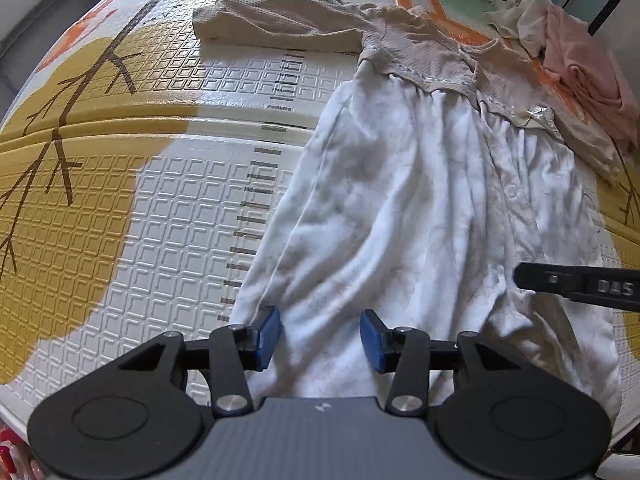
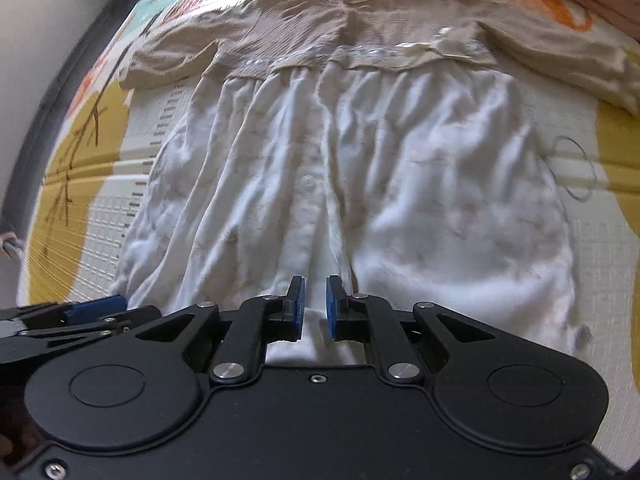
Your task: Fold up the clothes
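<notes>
On the play mat (image 1: 160,216): dress (image 2: 340,168), spread flat for folding; left gripper (image 1: 319,338) fingers wide at hem, right gripper (image 2: 315,307) fingers narrow, empty.

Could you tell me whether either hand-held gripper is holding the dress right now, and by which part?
Neither holds it. The left hand-held gripper is open over the dress hem; the right hand-held gripper is narrowly open at the hem's middle.

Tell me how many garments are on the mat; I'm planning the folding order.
3 visible: the dress spread flat by the grippers, a cream garment and a pink garment heaped at the mat's far right corner. More may hide in that heap.
</notes>
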Demonstrator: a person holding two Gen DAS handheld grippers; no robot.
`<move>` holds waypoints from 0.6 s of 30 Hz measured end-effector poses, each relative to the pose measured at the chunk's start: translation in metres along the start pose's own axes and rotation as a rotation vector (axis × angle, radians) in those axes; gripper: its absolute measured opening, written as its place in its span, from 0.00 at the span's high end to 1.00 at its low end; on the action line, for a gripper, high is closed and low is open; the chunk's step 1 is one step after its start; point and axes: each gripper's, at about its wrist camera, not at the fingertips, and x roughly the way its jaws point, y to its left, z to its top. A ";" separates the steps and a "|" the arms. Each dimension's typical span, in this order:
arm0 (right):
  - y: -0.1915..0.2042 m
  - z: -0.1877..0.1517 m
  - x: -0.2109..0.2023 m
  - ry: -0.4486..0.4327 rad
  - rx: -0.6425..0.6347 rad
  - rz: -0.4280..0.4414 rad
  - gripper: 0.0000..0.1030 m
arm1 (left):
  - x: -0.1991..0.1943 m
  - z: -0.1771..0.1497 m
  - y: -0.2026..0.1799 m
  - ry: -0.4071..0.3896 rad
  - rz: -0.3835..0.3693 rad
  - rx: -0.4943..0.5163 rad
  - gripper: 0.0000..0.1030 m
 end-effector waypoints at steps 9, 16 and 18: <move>-0.018 -0.008 -0.059 -0.061 0.059 0.004 0.67 | -0.039 0.013 -0.032 -0.046 -0.043 0.074 0.38; -0.008 -0.009 -0.114 -0.131 0.016 -0.047 0.49 | -0.076 0.021 -0.064 -0.093 -0.061 0.156 0.25; -0.005 -0.009 -0.128 -0.147 0.000 -0.078 0.34 | -0.087 0.023 -0.074 -0.107 -0.061 0.185 0.23</move>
